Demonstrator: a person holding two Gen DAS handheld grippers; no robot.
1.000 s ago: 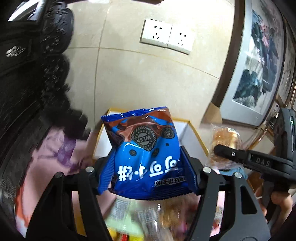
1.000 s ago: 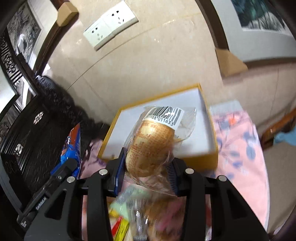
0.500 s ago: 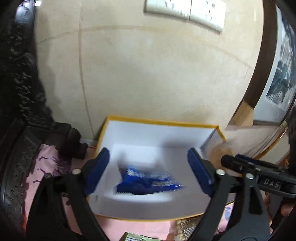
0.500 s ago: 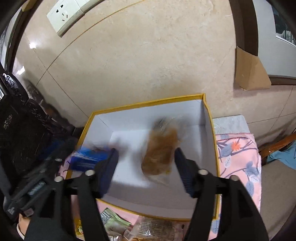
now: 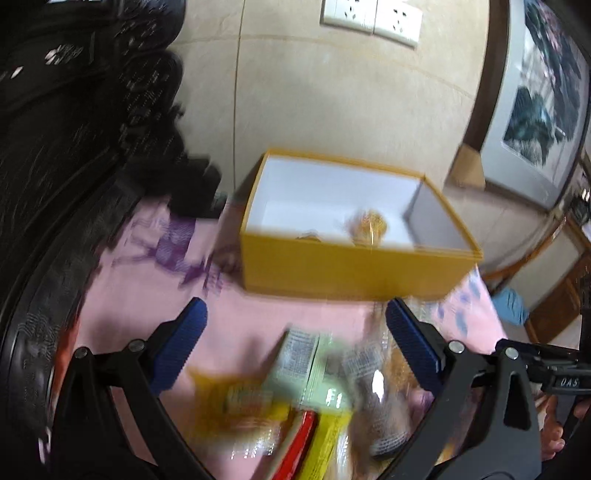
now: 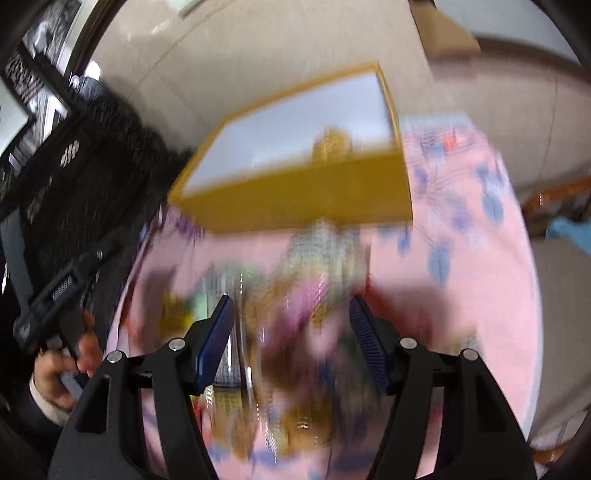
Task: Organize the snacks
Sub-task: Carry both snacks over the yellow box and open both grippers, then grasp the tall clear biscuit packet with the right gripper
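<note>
In the yellow box [image 5: 354,266], a wrapped bun [image 5: 369,223].

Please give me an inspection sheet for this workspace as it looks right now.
Surface: pink patterned cloth covers the table.
Job's things: yellow box, open, white inside, holds a wrapped golden pastry; no blue packet shows above its near wall. A snack pile lies in front of the box, blurred.
Clutter: nothing seen beyond the snacks.
Grippers: left gripper open and empty above the pile; right gripper open and empty over the pile.
Cables: nothing seen.
Surroundings: tiled wall with sockets, a framed painting, dark carved furniture.
</note>
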